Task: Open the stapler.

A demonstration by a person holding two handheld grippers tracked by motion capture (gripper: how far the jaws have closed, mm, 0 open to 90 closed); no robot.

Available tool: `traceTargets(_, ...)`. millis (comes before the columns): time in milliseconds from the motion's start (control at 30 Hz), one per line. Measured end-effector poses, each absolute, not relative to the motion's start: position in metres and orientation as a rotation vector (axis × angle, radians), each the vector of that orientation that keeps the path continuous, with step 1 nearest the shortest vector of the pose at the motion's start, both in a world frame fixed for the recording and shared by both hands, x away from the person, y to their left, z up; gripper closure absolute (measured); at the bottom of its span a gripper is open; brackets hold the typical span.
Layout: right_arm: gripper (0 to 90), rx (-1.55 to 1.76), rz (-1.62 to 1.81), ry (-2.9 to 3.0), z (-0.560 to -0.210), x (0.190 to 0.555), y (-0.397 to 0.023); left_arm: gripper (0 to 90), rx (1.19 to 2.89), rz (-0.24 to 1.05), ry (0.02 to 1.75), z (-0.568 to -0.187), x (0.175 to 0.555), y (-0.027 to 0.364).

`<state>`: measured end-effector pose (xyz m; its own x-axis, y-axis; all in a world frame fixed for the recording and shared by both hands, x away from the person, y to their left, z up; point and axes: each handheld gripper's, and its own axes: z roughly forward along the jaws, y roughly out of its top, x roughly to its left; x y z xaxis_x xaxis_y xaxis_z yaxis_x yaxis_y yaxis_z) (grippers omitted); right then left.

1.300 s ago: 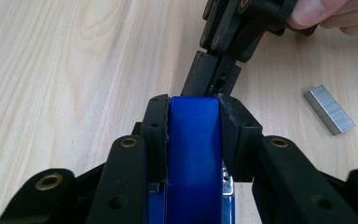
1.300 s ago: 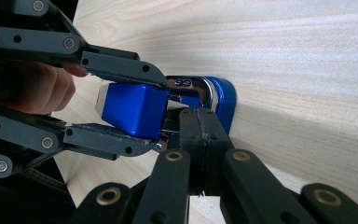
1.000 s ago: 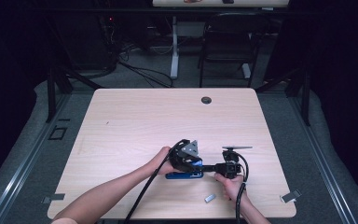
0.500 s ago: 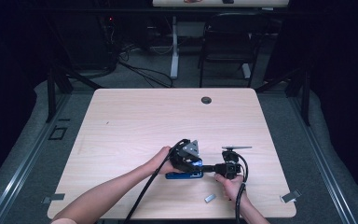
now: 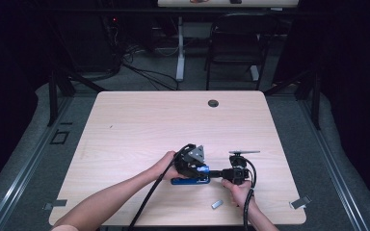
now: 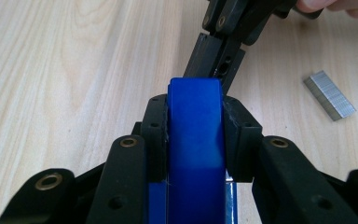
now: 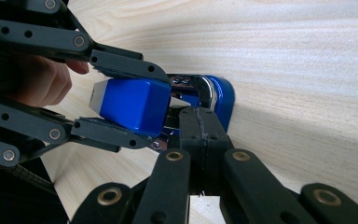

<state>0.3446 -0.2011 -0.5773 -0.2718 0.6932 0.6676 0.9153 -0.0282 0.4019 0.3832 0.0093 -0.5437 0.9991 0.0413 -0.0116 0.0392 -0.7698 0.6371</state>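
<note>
The left gripper [image 6: 193, 135] has its two black jaws clamped on the sides of a glossy blue plastic stapler [image 6: 195, 140], pads pressing flat against its smooth top arm. The right gripper [image 7: 199, 122] has its jaws closed together, pad against pad, with the tips at the stapler's open front end, beside the chrome metal inner part; whether they pinch anything there cannot be told. In the high view, the left gripper [image 5: 192, 163] and right gripper [image 5: 226, 173] meet nose to nose over the stapler [image 5: 190, 181], which lies at the near right part of the table. A small rectangular strip of silver metal staples [image 6: 330, 95] lies flat on the table, near the stapler but apart from it.

The rectangular table [image 5: 139, 130] has a pale wood-grain laminate top with rounded corners and a round dark grommet [image 5: 213, 103] near the far edge. It stands on grey carpet. A black chair [image 5: 233, 45] and loose cables occupy the dim room behind.
</note>
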Motion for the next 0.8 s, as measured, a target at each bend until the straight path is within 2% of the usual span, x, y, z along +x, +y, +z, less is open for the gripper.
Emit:
traceTargets(500, 90.0, -1.705, -1.201, -1.998, -0.577, 0.344, -0.2, 66.4, 2.322, 0.042, 0.041, -0.552, 0.38, 0.02)
traceTargets(600, 90.0, -1.721, -1.197, -2.002, -0.576, 0.344, -0.201, 66.5, 2.197, 0.006, 0.069, -0.538, 0.383, 0.032)
traceTargets(700, 90.0, -1.714, -1.22, -1.955, -0.58, 0.343, -0.201, 66.3, 2.268, 0.049, 0.027, -0.534, 0.38, 0.028)
traceTargets(800, 90.0, -1.701, -1.193, -1.999, -0.578, 0.342, -0.196, 66.2, 2.32, 0.027, 0.032, -0.543, 0.383, 0.03)
